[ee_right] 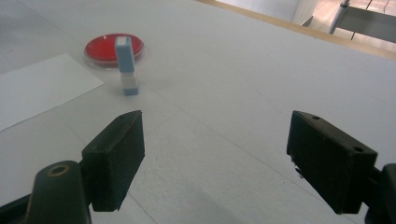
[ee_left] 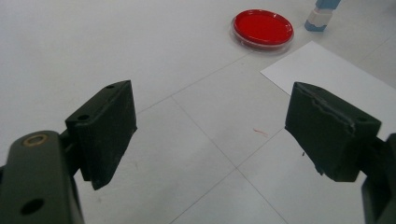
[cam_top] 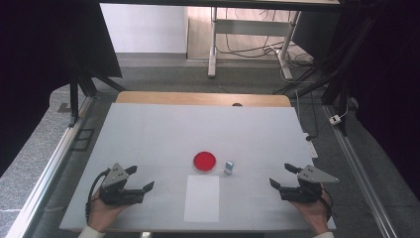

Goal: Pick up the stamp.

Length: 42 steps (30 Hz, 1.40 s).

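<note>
At the near edge of the white bench, a person's two hands each rest on the surface with a tool. The left hand-held gripper sits at the near left, its black jaws spread wide and released, with nothing between them. The right hand-held gripper sits at the near right, likewise released, its jaws standing apart over bare bench top. The two point inward, toward the middle of the bench, and lie well apart from each other.

Between them, near the front edge, a white sheet of paper lies flat. Just beyond the sheet's far end sits a round red dish with a clear rim. Just beside the dish, toward the right gripper, stands a small blue-and-white block, upright on the bench and apart from the dish and the paper; the right gripper view shows it as a tall pale-blue piece on a white and blue base.

Beyond the bench's wooden far edge, grey floor, a metal desk frame and loose cables fill the background.
</note>
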Available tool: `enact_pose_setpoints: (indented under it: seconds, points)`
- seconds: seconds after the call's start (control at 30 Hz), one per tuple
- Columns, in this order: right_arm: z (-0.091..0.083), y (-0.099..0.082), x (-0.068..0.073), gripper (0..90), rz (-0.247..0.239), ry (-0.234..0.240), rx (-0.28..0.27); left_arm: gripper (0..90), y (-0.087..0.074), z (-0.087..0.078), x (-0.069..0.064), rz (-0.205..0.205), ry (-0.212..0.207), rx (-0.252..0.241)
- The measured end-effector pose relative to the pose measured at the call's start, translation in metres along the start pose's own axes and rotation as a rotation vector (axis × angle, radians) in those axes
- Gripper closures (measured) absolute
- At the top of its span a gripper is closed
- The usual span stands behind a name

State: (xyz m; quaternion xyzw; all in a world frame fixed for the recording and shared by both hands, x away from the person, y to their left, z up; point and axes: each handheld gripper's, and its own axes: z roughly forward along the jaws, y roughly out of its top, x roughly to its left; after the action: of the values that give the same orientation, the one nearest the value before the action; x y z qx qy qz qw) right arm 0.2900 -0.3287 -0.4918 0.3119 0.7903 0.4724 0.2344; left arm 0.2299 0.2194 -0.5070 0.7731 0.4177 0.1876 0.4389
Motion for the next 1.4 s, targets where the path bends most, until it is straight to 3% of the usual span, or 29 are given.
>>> enact_pose_setpoints:
  seconds: [0.13, 0.23, 0.47, 0.97, 1.1, 1.4]
  points:
    - [-0.002, 0.000, 0.000, 18.8, 0.013, 0.003, 0.001, 17.1, 0.000, -0.001, -0.001, 0.010, 0.001, -0.007]
    - [0.000, 0.000, 0.006, 19.3, -0.013, 0.009, 0.023, 17.1, -0.001, 0.000, -0.001, 0.023, 0.002, -0.008]
    - [0.005, 0.000, 0.009, 20.0, -0.018, 0.010, 0.041, 16.9, -0.002, 0.003, 0.002, 0.015, -0.003, -0.001]
    - [0.006, 0.001, 0.010, 21.0, -0.010, 0.015, 0.033, 17.0, 0.002, 0.002, 0.003, 0.026, 0.009, -0.008]
    - [0.005, 0.007, 0.008, 22.0, 0.008, 0.018, 0.023, 17.1, 0.002, 0.002, 0.003, 0.024, 0.013, -0.010]
    - [0.011, 0.028, 0.011, 22.6, -0.007, 0.038, 0.023, 17.2, 0.003, 0.003, 0.002, 0.029, 0.013, -0.007]
